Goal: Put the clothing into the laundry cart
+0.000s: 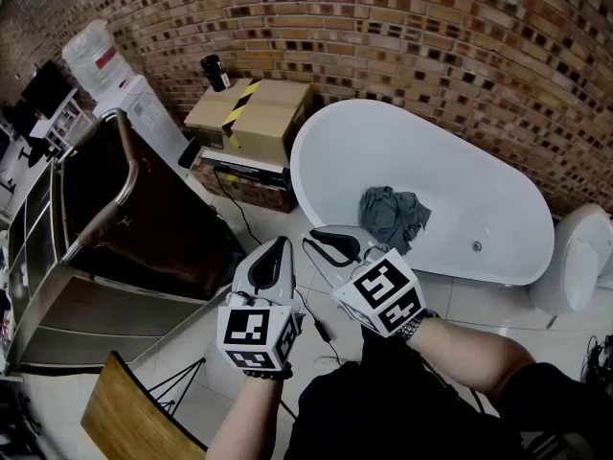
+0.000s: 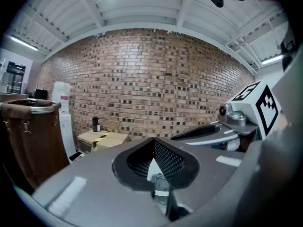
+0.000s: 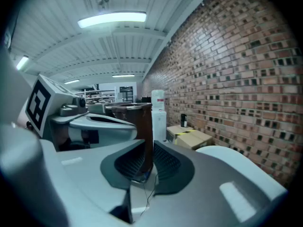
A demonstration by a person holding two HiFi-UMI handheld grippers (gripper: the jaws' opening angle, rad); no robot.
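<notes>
A crumpled blue-grey piece of clothing (image 1: 393, 216) lies inside a white oval bathtub (image 1: 479, 175), toward its near left side, touching the tub's floor and nothing else. Neither claw touches it.

The right claw (image 1: 326, 242) is the nearer of the two. It hangs just outside the tub's near rim, to the left of the clothing and a little nearer than it. The right gripper view shows its jaws (image 3: 147, 148) drawn almost together, with only a thin slit between the ribbed pads and nothing in it. The left claw (image 1: 278, 252) sits farther left, beside the right one and apart from it. Its jaws (image 2: 152, 143) are pressed together at the tips and empty. Both claws point away from the person, over the pale tiled floor (image 1: 460, 300).

Well to the left stands the brown fabric laundry cart on a metal frame (image 1: 124, 175), its mouth dark. Between cart and tub, against the far red-brick wall (image 1: 431, 46), sits a cardboard box with a yellow-and-black striped tape (image 1: 259, 113). A small black bottle (image 1: 215, 72) stands on the box's far left corner. At the far right, just beyond the tub's end, is a white toilet (image 1: 575, 257).
</notes>
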